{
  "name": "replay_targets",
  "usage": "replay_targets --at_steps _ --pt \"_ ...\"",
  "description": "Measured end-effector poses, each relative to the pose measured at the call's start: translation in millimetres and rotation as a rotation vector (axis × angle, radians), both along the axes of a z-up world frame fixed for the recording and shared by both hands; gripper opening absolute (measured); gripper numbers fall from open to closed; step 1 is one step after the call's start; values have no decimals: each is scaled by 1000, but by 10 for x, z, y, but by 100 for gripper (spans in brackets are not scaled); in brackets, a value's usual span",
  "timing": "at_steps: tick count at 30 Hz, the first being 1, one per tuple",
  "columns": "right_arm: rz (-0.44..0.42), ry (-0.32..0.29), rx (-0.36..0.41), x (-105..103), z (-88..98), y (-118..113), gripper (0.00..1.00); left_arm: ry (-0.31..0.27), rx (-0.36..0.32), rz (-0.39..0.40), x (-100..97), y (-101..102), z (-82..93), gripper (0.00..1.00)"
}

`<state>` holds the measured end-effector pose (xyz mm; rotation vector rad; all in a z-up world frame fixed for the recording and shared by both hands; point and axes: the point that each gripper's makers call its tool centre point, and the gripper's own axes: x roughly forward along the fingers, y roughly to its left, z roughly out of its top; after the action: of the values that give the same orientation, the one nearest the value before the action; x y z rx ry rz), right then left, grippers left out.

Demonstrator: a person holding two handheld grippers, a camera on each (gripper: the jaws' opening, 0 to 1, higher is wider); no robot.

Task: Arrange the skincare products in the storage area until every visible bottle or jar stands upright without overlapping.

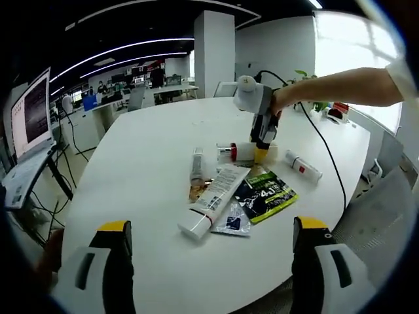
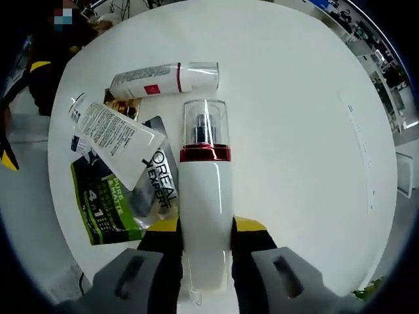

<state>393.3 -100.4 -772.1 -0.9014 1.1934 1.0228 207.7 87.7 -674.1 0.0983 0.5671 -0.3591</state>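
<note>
**Pump bottle gripped, nothing upright yet**

My right gripper point(image 2: 205, 237) pinched the lying pump bottle point(image 2: 205, 203) between its pads. Beyond its tips lay a second bottle point(image 2: 163, 79), a white tube point(image 2: 114, 134) and sachets point(image 2: 108, 199), overlapping. My left gripper point(image 1: 213, 239) hung spread and empty; past it, that view alone showed another bottle point(image 1: 302, 165) lying apart.

Open-plan office. Round white worktop point(image 1: 150, 163) in the foreground. White pillar point(image 1: 214, 46) at far centre. Bright window point(image 1: 357, 52) at right. Ceiling light strips point(image 1: 124, 49) at far left. Monitor point(image 1: 31, 111) at near left. Grey chair point(image 1: 386, 209) at near right.
</note>
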Motion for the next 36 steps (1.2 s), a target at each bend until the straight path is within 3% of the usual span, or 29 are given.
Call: replay_targets --at_steps 6,9,15,17,26,36 --pt "-29 -29 33 27 19 4 26 0 -27 -19 -2 -30 89 95" --pt "-56 -6 54 -31 22 -9 25 -8 -18 -42 15 -63 135 95" --pt "-108 -23 120 -69 116 -19 25 -13 -4 -77 74 -96 169 95" --pt "-169 27 156 -86 149 -23 25 -12 1 -94 85 -125 178 94" --pt "-357 127 268 -333 179 -72 25 -21 0 -160 181 -223 238 92" --pt "-616 315 477 -492 156 -127 25 -29 -18 -225 341 -291 270 87"
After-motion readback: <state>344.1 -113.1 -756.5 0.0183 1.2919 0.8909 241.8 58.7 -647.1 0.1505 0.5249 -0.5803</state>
